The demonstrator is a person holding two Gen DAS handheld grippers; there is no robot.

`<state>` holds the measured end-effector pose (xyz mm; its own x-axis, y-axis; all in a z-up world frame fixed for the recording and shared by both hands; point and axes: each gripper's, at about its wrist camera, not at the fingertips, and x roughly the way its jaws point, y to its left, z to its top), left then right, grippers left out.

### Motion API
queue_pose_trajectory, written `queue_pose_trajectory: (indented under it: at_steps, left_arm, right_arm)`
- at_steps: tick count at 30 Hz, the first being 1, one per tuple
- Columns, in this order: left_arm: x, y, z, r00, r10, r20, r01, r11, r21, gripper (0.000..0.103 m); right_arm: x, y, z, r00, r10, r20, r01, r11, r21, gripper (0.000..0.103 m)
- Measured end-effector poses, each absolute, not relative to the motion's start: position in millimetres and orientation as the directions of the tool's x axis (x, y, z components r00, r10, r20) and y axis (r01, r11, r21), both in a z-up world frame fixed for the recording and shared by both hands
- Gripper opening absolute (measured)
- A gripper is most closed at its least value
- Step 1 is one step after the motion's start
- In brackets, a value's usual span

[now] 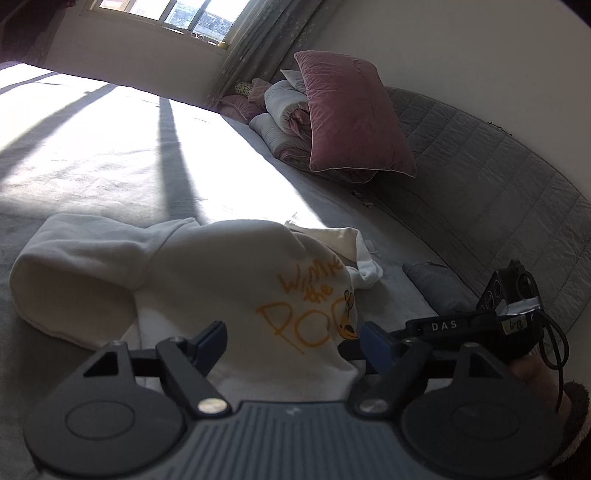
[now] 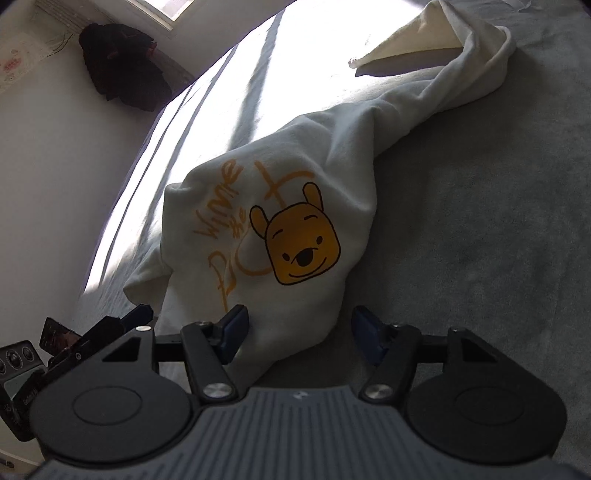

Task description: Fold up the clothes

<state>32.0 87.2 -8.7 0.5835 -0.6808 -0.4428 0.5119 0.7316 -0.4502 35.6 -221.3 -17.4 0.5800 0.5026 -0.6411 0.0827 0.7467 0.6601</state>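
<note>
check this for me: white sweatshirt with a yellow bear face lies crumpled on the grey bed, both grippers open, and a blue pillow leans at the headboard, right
Not quite. The pillow is pink, not blue, as the left wrist view shows. The rest holds: white sweatshirt with the yellow bear face crumpled on the grey bed, left gripper and right gripper open.

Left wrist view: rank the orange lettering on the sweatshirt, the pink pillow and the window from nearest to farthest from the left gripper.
1. Orange lettering, just beyond the left gripper, between its open jaws.
2. Pink pillow, up right, by the wall.
3. Window, top left, across the room.
</note>
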Motion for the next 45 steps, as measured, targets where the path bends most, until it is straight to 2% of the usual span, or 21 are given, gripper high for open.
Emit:
queue_pose_trajectory:
  at_steps: [1,3,4,11,13,14,15,17,21,26,31,38,45]
  left_arm:
    - [29.0,84.4,-8.1,0.574,-0.685,-0.449,0.531,0.729,-0.432,0.082]
    - [24.0,77.0,-7.5,0.554,-0.694,-0.46,0.57,0.719,-0.398,0.082]
    - [22.0,72.3,-7.4,0.543,-0.699,-0.465,0.59,0.712,-0.381,0.082]
    - [-0.4,46.9,-7.3,0.515,-0.674,-0.53,0.684,0.696,-0.219,0.083]
    - [-9.9,40.8,-7.5,0.541,-0.639,-0.547,0.692,0.708,-0.142,0.078]
    - [-13.2,38.0,-8.4,0.554,-0.62,-0.556,0.69,0.715,-0.109,0.057]
    - [-14.4,35.9,-9.2,0.558,-0.607,-0.566,0.689,0.719,-0.092,0.027]
    - [-14.5,37.2,-7.7,0.534,-0.626,-0.569,0.696,0.707,-0.126,0.008]
    - [-19.0,43.8,5.0,0.515,-0.685,-0.516,0.711,0.677,-0.19,0.005]
    - [-5.8,70.7,14.0,0.443,-0.812,-0.379,0.675,0.58,-0.455,0.005]
    - [18.0,103.4,4.9,0.511,-0.802,-0.31,0.546,0.581,-0.603,0.005]
    - [43.4,130.8,-9.7,0.659,-0.656,-0.369,0.358,0.705,-0.612,0.005]
    - [60.4,148.2,-23.2,0.69,-0.54,-0.482,0.197,0.781,-0.592,0.005]
  right_arm:
    - [35.0,-222.3,-18.6,0.575,0.511,-0.639,0.093,0.735,0.671,0.038]
    - [34.9,-223.1,-16.7,0.595,0.518,-0.615,0.102,0.71,0.696,0.025]
    - [34.8,-223.5,-15.8,0.605,0.52,-0.603,0.106,0.698,0.709,0.022]
    - [19.8,-219.5,20.3,0.715,0.503,-0.485,0.0,0.694,0.72,0.019]
    - [15.0,-220.3,30.4,0.743,0.492,-0.453,-0.022,0.694,0.719,0.017]
    - [13.2,-222.0,34.4,0.754,0.488,-0.441,-0.028,0.694,0.719,0.017]
    - [12.6,-224.1,37.9,0.762,0.481,-0.434,-0.033,0.698,0.716,0.017]
    - [11.3,-228.0,44.5,0.776,0.469,-0.422,-0.041,0.705,0.708,0.016]
    - [7.9,-229.9,57.0,0.795,0.447,-0.41,-0.06,0.731,0.679,0.015]
    - [12.4,-225.9,75.7,0.815,0.409,-0.41,-0.097,0.795,0.599,0.015]
    - [39.9,-207.3,81.7,0.804,0.371,-0.465,-0.123,0.869,0.48,0.015]
    - [108.2,-151.1,72.8,0.761,0.361,-0.538,-0.157,0.909,0.387,0.015]
    - [157.6,-107.4,38.5,0.724,0.338,-0.601,-0.153,0.928,0.339,0.015]
